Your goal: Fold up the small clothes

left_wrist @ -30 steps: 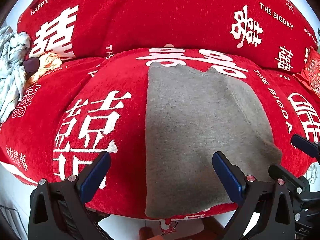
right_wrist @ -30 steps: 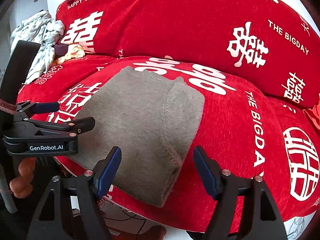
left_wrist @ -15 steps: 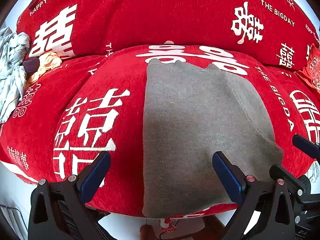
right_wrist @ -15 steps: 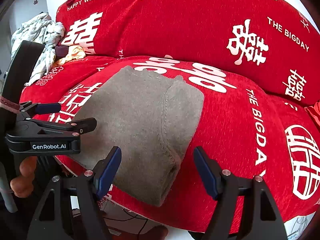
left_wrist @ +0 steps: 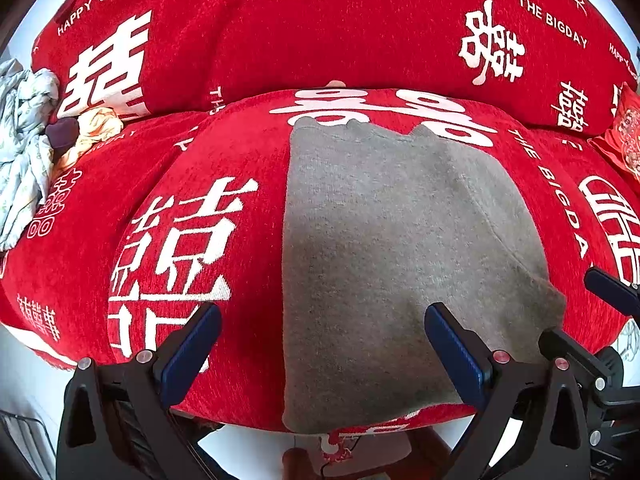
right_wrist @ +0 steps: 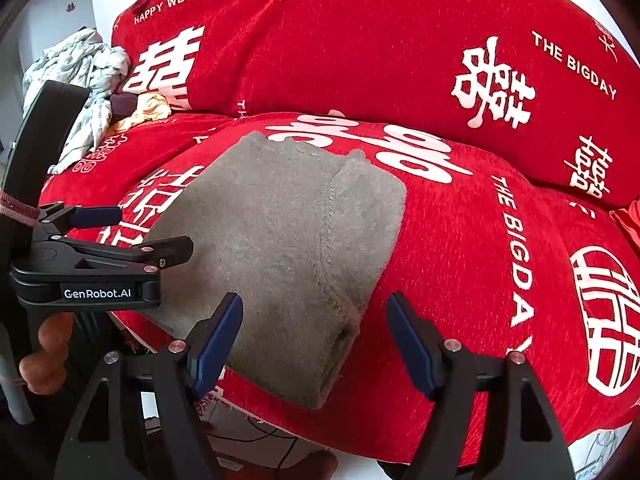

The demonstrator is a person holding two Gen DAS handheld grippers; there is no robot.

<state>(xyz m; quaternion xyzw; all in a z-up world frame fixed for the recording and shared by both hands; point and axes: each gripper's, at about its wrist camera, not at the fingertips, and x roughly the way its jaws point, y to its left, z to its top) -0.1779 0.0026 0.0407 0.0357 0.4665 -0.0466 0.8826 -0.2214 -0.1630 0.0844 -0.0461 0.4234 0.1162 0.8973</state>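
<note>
Red cloth with white wedding characters covers the sofa (left_wrist: 224, 160), seat and backrest both. On the seat cushion lies the grey knit garment (left_wrist: 392, 248), folded into a long shape, its near end reaching the front edge of the cushion. Both tongs hover above this near end without touching it: the left tongs (left_wrist: 320, 344) are spread wide, and the right tongs (right_wrist: 314, 340) also stand spread, nothing between them. At the far left, 1 pile of crumpled clothes (left_wrist: 24, 152) rests.
</note>
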